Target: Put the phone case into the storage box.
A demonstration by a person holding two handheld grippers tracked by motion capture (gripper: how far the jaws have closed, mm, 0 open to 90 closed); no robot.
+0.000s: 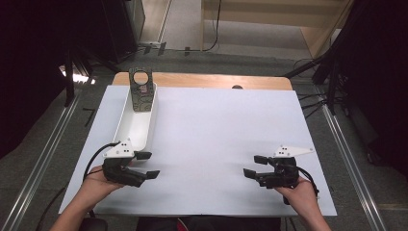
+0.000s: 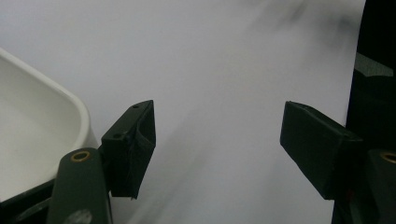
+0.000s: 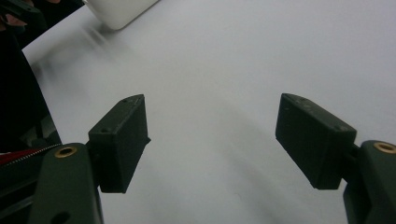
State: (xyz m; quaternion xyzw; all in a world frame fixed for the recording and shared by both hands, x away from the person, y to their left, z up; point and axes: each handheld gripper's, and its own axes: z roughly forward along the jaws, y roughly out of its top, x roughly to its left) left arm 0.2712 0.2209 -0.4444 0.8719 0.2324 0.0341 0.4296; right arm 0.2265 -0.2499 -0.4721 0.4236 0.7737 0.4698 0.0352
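Where left gripper (image 1: 146, 165) fingers (image 2: 130, 149) gape (empty), white tray (image 1: 137, 126) just beside.

Even overhead light washes the white table sheet (image 1: 216, 134) bright while the room's edges fall into darkness. Shadows under the gripper jaws stay soft; both gripper views smear with motion blur toward their far corners.

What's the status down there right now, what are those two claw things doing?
Left hand-held gripper open, empty, beside white tray. Right hand-held gripper open, empty, over bare white table. Patterned piece leans at tray's far end. Nothing between.
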